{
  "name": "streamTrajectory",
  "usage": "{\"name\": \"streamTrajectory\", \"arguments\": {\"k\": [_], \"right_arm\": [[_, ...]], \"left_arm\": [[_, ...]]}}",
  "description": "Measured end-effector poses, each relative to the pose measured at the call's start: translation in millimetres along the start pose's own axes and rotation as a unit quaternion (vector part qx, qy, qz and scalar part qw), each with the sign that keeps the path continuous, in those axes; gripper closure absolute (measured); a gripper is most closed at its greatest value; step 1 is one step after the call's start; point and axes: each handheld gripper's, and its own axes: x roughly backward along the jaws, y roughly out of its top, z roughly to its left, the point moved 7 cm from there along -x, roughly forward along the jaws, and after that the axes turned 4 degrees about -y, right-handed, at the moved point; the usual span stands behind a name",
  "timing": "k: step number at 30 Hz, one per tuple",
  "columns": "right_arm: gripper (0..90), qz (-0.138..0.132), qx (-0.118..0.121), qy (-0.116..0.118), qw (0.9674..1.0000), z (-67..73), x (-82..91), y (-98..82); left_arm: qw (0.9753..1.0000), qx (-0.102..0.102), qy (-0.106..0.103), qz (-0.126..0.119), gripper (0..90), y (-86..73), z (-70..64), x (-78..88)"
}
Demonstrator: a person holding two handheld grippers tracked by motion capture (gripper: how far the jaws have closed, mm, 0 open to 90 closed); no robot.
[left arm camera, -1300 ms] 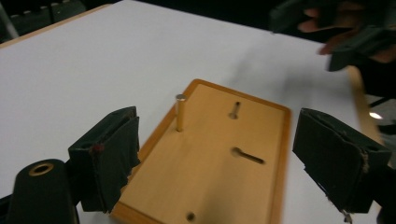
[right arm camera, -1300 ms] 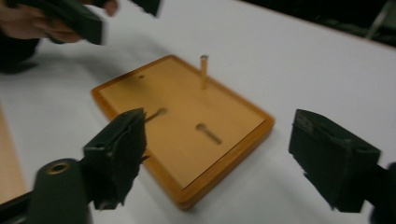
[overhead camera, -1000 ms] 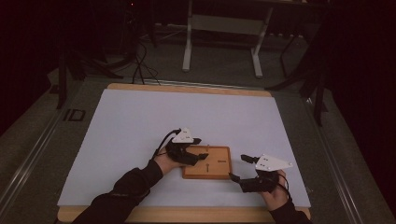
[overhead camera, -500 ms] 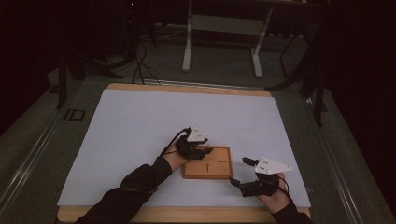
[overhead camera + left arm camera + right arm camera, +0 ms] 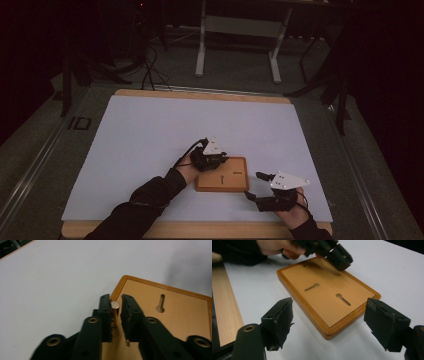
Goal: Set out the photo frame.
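The pin (image 5: 115, 305) stands upright at the board's (image 5: 227, 181) upper-left corner, left of frame centre in the left gripper view. The left gripper (image 5: 115, 303) has just been closing, and its fingers (image 5: 105, 305) now clamp the pin's head. A skewed pull could bend it or lift the board. The right gripper (image 5: 328, 322), lower right in the high view, hangs open just off the board, bracing nothing.
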Motion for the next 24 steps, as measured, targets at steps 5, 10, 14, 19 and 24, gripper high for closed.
{"name": "streamTrajectory", "arguments": {"k": [5, 10, 14, 19, 24], "right_arm": [[24.5, 0.018, 0.039, -0.005, 0.9991, 5.4, -4.7, -4.2], [26.1, 0.021, 0.111, -0.037, 0.9929, 8.4, -1.6, -5.9], [26.5, 0.036, 0.146, -0.060, 0.9868, 9.4, -1.7, -9.9], [31.7, 0.048, 0.254, -0.114, 0.9593, 17.2, 0.0, -12.1], [33.0, 0.053, 0.334, -0.152, 0.9288, 23.2, -2.2, -12.2]], "left_arm": [[0.9996, 0.012, -0.027, 0.000, 83.6, -0.2, 3.4, -0.4], [0.9982, 0.022, -0.055, 0.012, 84.0, 0.9, 6.8, -0.6], [0.9971, 0.025, -0.069, 0.021, 84.1, 1.4, 8.8, -0.5], [0.9953, 0.031, -0.086, 0.031, 84.0, 2.5, 11.3, -0.8], [0.9934, 0.031, -0.107, 0.028, 83.9, 1.9, 13.5, -1.1]]}}
